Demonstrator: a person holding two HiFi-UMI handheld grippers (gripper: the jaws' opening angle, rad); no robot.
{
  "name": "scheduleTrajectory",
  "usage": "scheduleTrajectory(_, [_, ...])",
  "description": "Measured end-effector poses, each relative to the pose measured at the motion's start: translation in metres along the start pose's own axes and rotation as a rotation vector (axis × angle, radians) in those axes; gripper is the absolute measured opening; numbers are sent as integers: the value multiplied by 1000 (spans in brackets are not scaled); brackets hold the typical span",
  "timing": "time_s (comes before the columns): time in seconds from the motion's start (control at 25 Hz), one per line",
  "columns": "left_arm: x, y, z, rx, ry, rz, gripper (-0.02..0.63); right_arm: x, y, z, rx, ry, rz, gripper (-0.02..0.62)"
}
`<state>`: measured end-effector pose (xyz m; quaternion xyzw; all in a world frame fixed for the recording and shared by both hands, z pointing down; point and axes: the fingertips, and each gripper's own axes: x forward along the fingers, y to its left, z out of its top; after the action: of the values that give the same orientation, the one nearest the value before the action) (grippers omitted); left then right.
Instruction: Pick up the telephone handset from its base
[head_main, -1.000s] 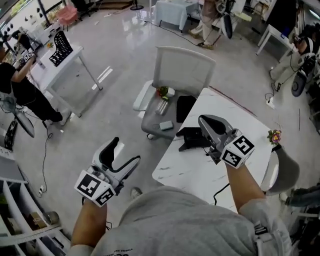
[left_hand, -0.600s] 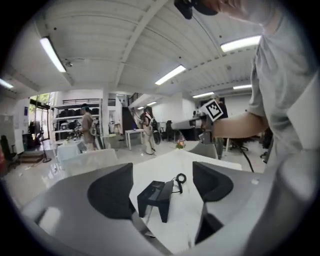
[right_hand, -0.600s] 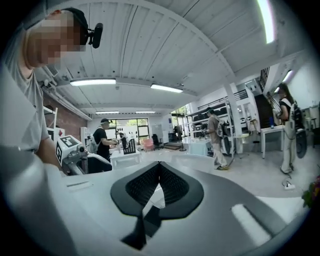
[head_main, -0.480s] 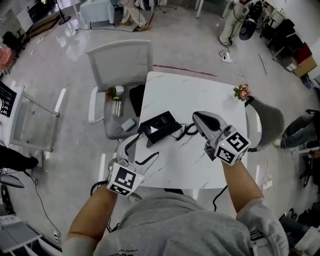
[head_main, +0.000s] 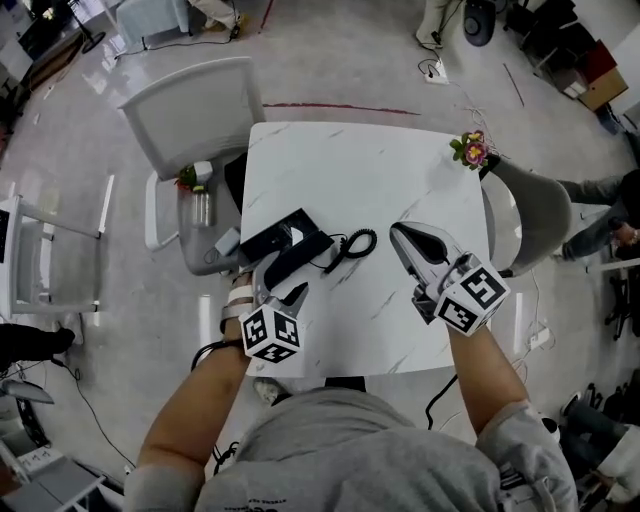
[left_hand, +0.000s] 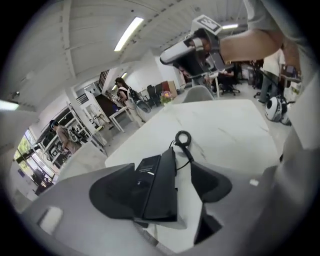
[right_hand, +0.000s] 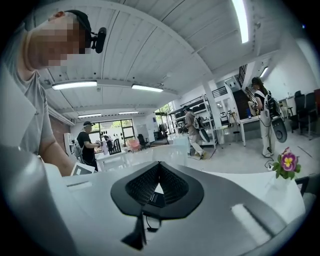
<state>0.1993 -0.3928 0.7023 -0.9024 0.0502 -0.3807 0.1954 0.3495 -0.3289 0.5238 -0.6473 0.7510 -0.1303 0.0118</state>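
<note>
A black telephone base (head_main: 268, 236) sits near the left edge of the white marble table (head_main: 360, 170). Its black handset (head_main: 300, 252) lies along it, and a coiled cord (head_main: 352, 244) trails to the right. My left gripper (head_main: 281, 288) reaches down over the handset's near end. In the left gripper view the handset (left_hand: 163, 186) lies between the two pads (left_hand: 212, 184) with a gap on the right side. The jaws are closing but not pressing on it. My right gripper (head_main: 404, 236) hovers over the table right of the cord, jaws together and empty (right_hand: 159, 169).
A grey chair (head_main: 192, 108) stands at the table's left with a bottle (head_main: 200, 207) and small items on its seat. A flower pot (head_main: 470, 150) sits at the far right corner, beside another chair (head_main: 535, 215). People stand in the background.
My left gripper has come from beside the table's left edge down over the phone, so the handset now lies between its jaws. The right gripper has shifted a little over the table.
</note>
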Motion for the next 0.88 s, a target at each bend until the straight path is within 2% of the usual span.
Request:
scheduleTrajectory(0.2, [26,-5,-24,84,112,59,394,-4,-9,-14,23,7,4,5])
scheduleTrajectory(0.36, [41,-5,-43,104,202,100,393,-8,-11,-24,39,11,4,5])
scheduleTrajectory(0.4, [43,-3,-47,104,222,112,386,-8,-11,-26,43,13,5,3])
scheduleTrajectory(0.48, [45,-1,-53,115,255,130,320,-10,-10,-30,51,17,6,3])
scheduleTrajectory(0.52, [44,-1,-54,128,264,133,321,-11,-10,-31,53,19,7,3])
scheduleTrajectory(0.64, [41,-4,-51,133,271,105,289,-14,-10,-30,59,20,4,5])
scheduleTrajectory(0.84, [36,-10,-46,67,268,39,275,-15,-9,-24,61,16,1,3])
scheduleTrajectory(0.88, [35,-11,-44,75,261,38,234,-15,-8,-22,59,14,2,3])
